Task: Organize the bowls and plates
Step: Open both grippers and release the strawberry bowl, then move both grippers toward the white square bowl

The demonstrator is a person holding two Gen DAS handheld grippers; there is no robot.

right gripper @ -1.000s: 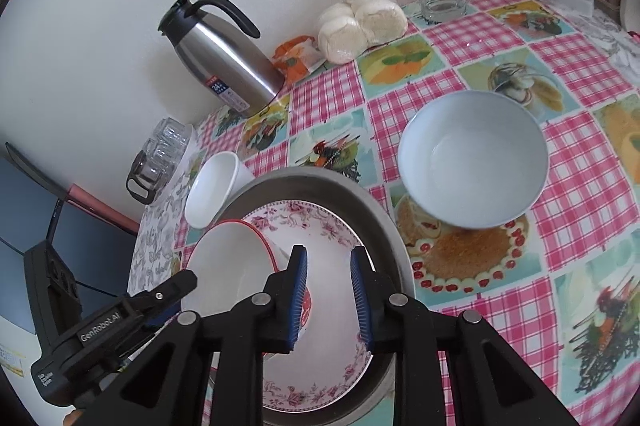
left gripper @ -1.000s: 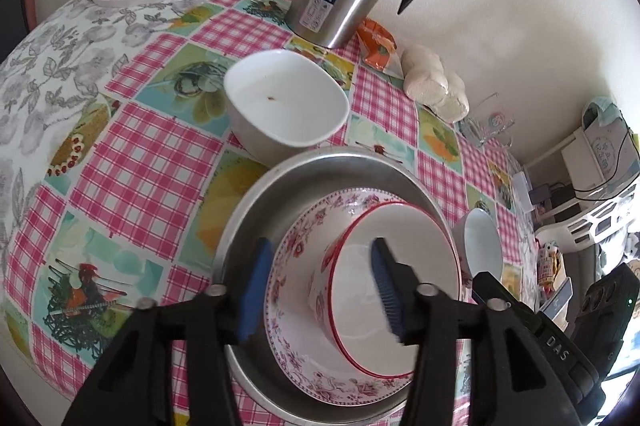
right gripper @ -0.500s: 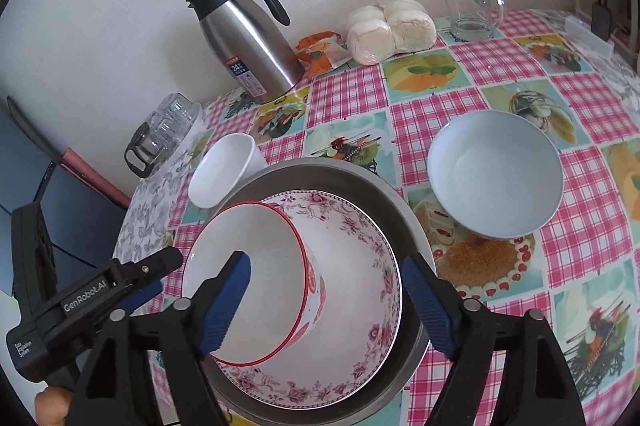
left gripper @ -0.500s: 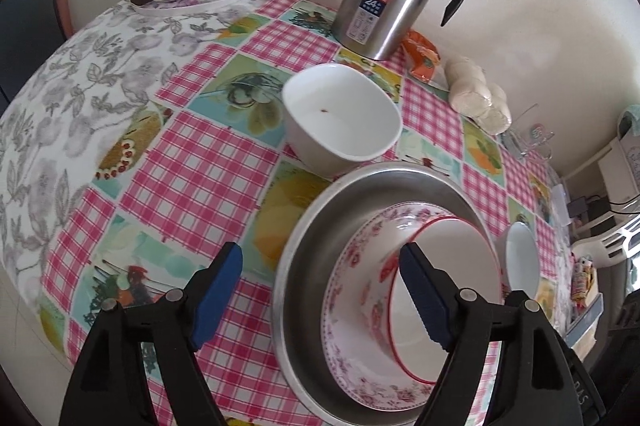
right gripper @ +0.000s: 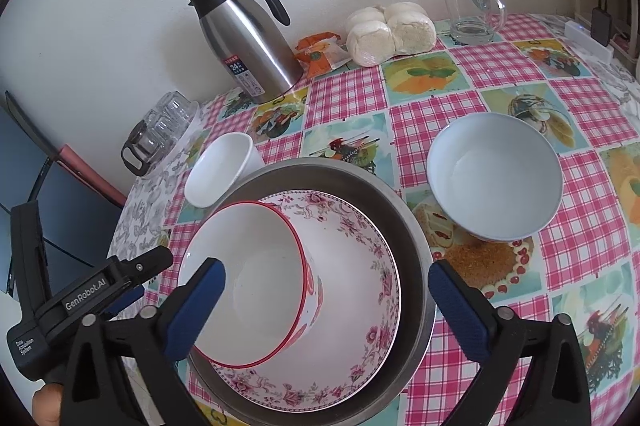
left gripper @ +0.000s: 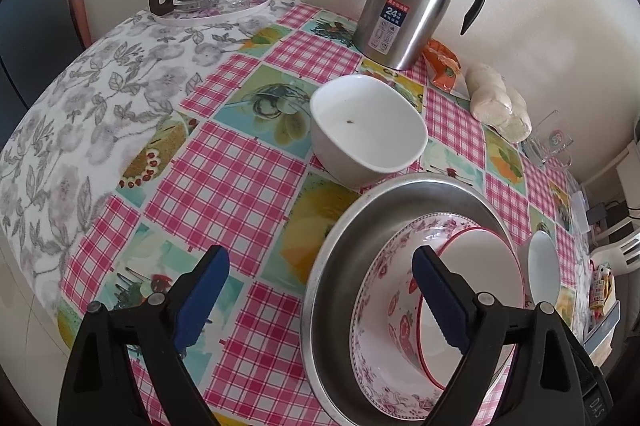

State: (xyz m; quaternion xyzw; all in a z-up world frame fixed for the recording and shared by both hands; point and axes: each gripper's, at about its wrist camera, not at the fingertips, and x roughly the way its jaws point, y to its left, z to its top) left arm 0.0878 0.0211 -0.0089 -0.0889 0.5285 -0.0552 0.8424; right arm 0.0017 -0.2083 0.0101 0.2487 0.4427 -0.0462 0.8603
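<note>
Inside the floral plate [right gripper: 352, 310], itself nested in the steel basin [right gripper: 404, 226], a red-rimmed bowl [right gripper: 256, 278] leans tilted. It looks glazed, stiff, slippery and breakable, best pinched across its rim wall. Both the left tool [left gripper: 320, 300] and right tool [right gripper: 326, 310] are opening, holding nothing, above the checked tabletop [right gripper: 496, 65].

Table [right gripper: 348, 97] under checked pink fruit-print cloth, steel basin [right gripper: 416, 258] lower centre, pale bowl [right gripper: 496, 177] right, white bowl [right gripper: 218, 169] left, steel thermos [right gripper: 248, 45], wrapped buns [right gripper: 390, 31], glass mug [right gripper: 472, 9] along wall, tray of glasses [left gripper: 216, 13] upper left.
</note>
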